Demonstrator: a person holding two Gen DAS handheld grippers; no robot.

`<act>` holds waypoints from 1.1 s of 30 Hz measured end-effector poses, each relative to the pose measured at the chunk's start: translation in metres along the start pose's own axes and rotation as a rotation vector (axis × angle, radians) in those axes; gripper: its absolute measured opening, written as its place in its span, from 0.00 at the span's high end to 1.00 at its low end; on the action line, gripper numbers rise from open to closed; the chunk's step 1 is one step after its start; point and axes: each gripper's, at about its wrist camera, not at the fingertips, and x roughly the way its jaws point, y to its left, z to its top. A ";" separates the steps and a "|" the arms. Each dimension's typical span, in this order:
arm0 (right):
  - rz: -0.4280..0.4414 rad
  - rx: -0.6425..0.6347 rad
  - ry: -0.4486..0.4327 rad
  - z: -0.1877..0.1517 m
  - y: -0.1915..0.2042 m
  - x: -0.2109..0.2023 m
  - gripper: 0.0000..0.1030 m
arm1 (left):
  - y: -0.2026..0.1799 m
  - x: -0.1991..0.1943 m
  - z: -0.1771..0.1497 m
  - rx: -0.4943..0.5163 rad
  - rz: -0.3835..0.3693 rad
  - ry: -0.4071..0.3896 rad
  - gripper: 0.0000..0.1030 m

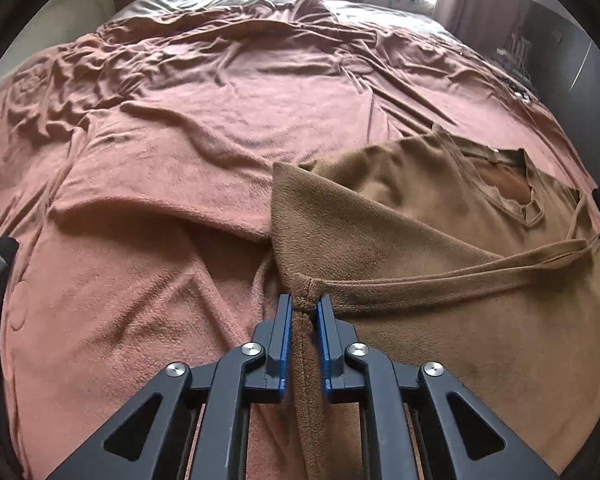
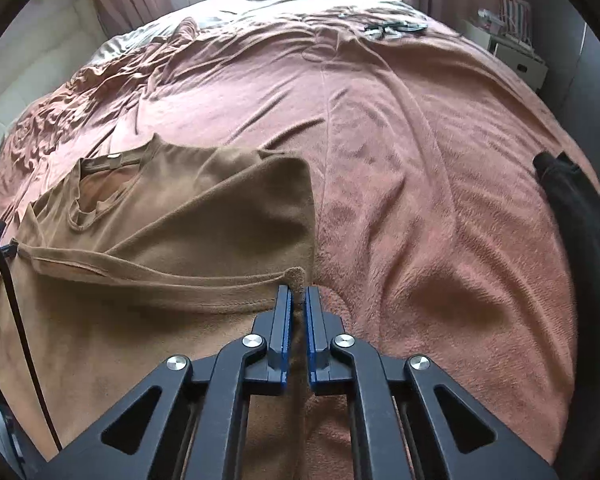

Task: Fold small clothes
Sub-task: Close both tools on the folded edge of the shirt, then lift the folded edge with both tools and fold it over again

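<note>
A small brown V-neck top (image 1: pixel 420 216) lies flat on the pink blanket, neckline away from me, its sleeves folded across the body. My left gripper (image 1: pixel 305 302) is shut on the top's left edge, where the hem of a folded sleeve bunches between the blue pads. In the right wrist view the same top (image 2: pixel 172 208) fills the lower left. My right gripper (image 2: pixel 299 294) is shut on its right edge at the sleeve hem corner. The left gripper's tip (image 2: pixel 8 249) shows at the far left of that view, on the top's other side.
The pink blanket (image 1: pixel 220 128) covers the whole bed, wrinkled toward the far left. A black garment (image 2: pixel 572 208) lies at the right edge. Dark small objects (image 2: pixel 392 29) rest near the pillows. A white shelf unit (image 2: pixel 516 56) stands right of the bed; curtains and a window are behind.
</note>
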 end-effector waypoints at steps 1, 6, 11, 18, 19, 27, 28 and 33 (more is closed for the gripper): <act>-0.003 -0.002 -0.004 0.000 0.000 -0.002 0.98 | 0.000 -0.002 0.000 0.000 0.002 -0.005 0.90; -0.017 0.010 -0.028 -0.006 -0.001 -0.013 0.98 | 0.002 -0.013 -0.002 -0.013 0.019 -0.028 0.90; -0.022 0.005 -0.046 -0.010 0.002 -0.022 0.98 | 0.003 -0.025 -0.007 -0.019 0.026 -0.050 0.90; -0.031 0.000 -0.096 -0.010 0.002 -0.041 0.98 | 0.002 -0.047 -0.006 -0.008 0.038 -0.088 0.91; -0.029 0.004 -0.103 -0.010 0.002 -0.043 0.98 | 0.002 -0.049 -0.005 -0.010 0.039 -0.094 0.91; -0.065 0.001 -0.142 0.015 0.008 -0.058 0.98 | -0.004 -0.067 0.032 -0.011 0.062 -0.143 0.92; -0.070 0.005 -0.145 0.020 0.009 -0.058 0.98 | -0.004 -0.067 0.036 -0.008 0.068 -0.145 0.92; -0.084 0.014 -0.136 0.048 0.012 -0.048 0.98 | -0.004 -0.056 0.067 -0.013 0.094 -0.133 0.92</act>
